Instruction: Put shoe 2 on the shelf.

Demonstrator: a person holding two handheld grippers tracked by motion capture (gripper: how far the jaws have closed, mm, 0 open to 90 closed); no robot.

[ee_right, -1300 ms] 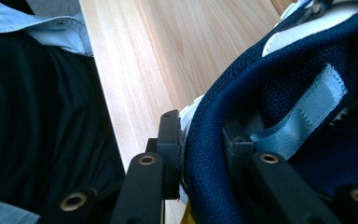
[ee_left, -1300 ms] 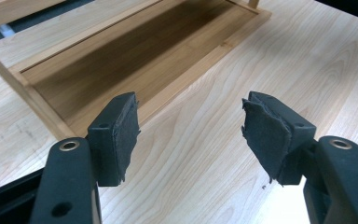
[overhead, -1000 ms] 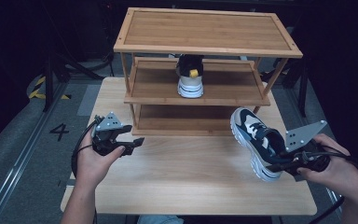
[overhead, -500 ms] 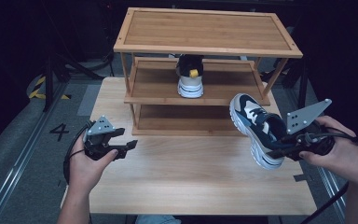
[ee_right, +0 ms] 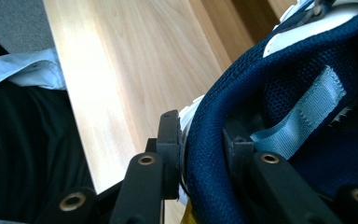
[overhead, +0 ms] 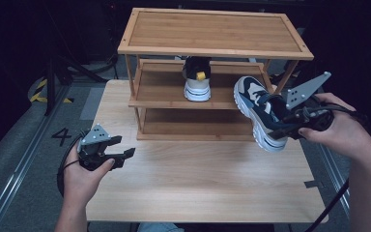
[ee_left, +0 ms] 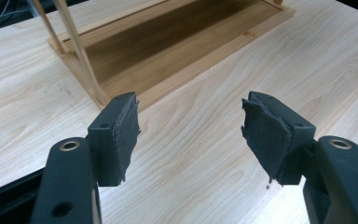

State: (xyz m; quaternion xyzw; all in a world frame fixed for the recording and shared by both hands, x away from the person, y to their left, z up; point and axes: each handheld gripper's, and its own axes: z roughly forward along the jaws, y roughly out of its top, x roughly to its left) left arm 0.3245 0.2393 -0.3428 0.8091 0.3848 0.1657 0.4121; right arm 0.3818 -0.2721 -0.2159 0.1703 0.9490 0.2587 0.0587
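A person at a wooden surface (overhead: 198, 179) holds two tools, one empty and one lifting a sneaker beside a shoe rack (overhead: 215, 53).

Taking the rack as the landmark and going left to right: the left tool (overhead: 125, 154) hovers low over the surface in front of the rack's left corner, its jaws spread wide with nothing between them, pads (ee_left: 126, 135) facing each other across bare wood. One black, white and yellow sneaker (overhead: 196, 79) stands on the rack's middle shelf. At the rack's right front corner, the right tool (ee_right: 200, 154) is clamped on the heel collar of a navy and white sneaker (overhead: 261, 111), one jaw outside and one inside the opening. This sneaker hangs in the air, tilted, toe toward the middle shelf. Counted: two tools, two sneakers, one three-tier rack.
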